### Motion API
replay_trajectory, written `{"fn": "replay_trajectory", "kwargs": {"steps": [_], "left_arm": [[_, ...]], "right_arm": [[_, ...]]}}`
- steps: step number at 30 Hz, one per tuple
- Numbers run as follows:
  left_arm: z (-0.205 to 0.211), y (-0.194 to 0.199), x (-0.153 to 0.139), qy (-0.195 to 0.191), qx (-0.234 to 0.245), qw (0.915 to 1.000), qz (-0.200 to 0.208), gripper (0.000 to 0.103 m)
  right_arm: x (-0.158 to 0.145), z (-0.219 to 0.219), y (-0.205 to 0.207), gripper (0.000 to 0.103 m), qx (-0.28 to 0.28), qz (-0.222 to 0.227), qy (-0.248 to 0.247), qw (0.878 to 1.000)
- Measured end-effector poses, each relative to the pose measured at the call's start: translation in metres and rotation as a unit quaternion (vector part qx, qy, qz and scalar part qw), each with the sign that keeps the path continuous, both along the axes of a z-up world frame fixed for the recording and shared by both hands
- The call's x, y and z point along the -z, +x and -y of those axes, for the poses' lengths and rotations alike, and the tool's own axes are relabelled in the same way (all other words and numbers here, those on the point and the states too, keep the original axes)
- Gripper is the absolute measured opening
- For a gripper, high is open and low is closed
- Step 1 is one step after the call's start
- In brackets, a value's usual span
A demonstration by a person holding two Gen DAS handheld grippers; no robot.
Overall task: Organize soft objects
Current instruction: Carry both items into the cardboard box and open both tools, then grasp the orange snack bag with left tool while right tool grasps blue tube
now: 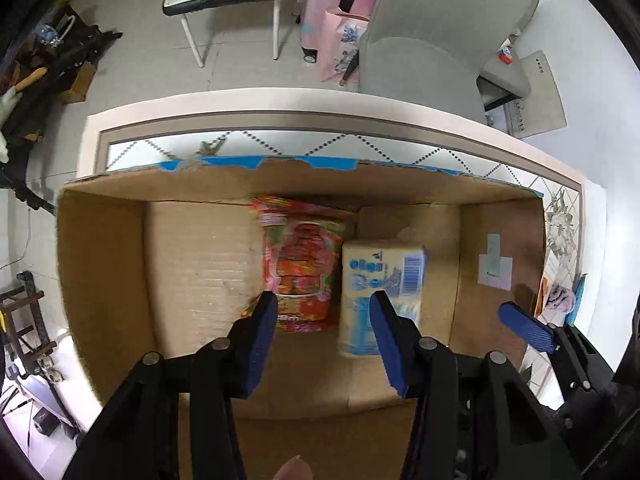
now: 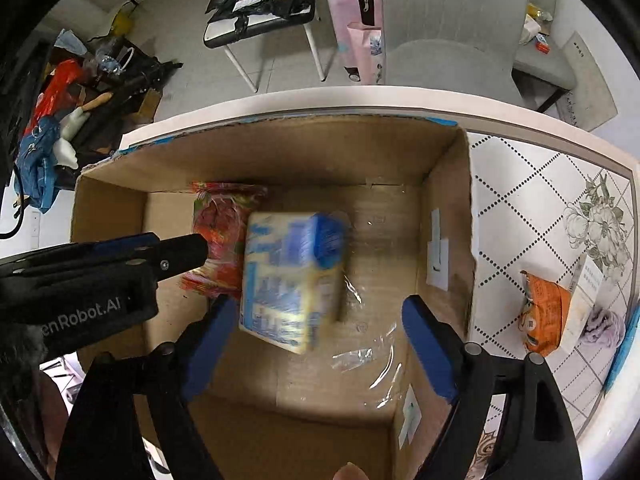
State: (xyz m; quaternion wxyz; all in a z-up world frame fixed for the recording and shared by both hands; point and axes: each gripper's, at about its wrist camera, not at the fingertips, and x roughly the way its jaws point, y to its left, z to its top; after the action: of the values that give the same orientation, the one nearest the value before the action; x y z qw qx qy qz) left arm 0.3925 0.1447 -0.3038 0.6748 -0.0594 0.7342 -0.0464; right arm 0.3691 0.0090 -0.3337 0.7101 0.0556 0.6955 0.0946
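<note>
An open cardboard box [image 1: 192,264] [image 2: 444,216] stands on the tiled table. Inside lie a red-orange snack bag [image 1: 298,264] [image 2: 218,232] and a yellow-and-blue tissue pack [image 1: 378,280] [image 2: 292,276], blurred in the right wrist view. My left gripper [image 1: 324,332] is open above the box, empty, over the two packs. My right gripper [image 2: 316,340] is open and empty, the tissue pack just beyond its fingers. One right finger [image 1: 528,328] shows at the box's right wall; the left gripper's body [image 2: 100,272] shows at the left.
On the table right of the box lie an orange packet [image 2: 546,312], a white card and a purple cloth [image 2: 606,326] [image 1: 560,298]. A grey chair [image 1: 444,40], pink suitcase [image 1: 324,12] and cluttered bench stand beyond the table's far edge.
</note>
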Motion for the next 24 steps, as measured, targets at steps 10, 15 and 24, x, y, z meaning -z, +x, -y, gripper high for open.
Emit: {"fn": "replay_trajectory", "kwargs": {"steps": [10,15,24], "left_arm": [[-0.022,-0.047,-0.032,0.032,-0.016,0.9982,0.048,0.096],[-0.029,-0.076,-0.051,0.04,-0.021,0.9964,0.072,0.098],[-0.026,-0.133,-0.096,0.07,-0.024,0.9898,0.122,0.098]], "right_arm": [[-0.018,-0.001,-0.039,0.097,0.003,-0.001,-0.023,1.0],[-0.034,-0.002,-0.063,0.098,0.007,0.011,-0.025,1.0],[-0.08,0.0,-0.115,0.098,-0.011,0.055,-0.026,0.998]]}}
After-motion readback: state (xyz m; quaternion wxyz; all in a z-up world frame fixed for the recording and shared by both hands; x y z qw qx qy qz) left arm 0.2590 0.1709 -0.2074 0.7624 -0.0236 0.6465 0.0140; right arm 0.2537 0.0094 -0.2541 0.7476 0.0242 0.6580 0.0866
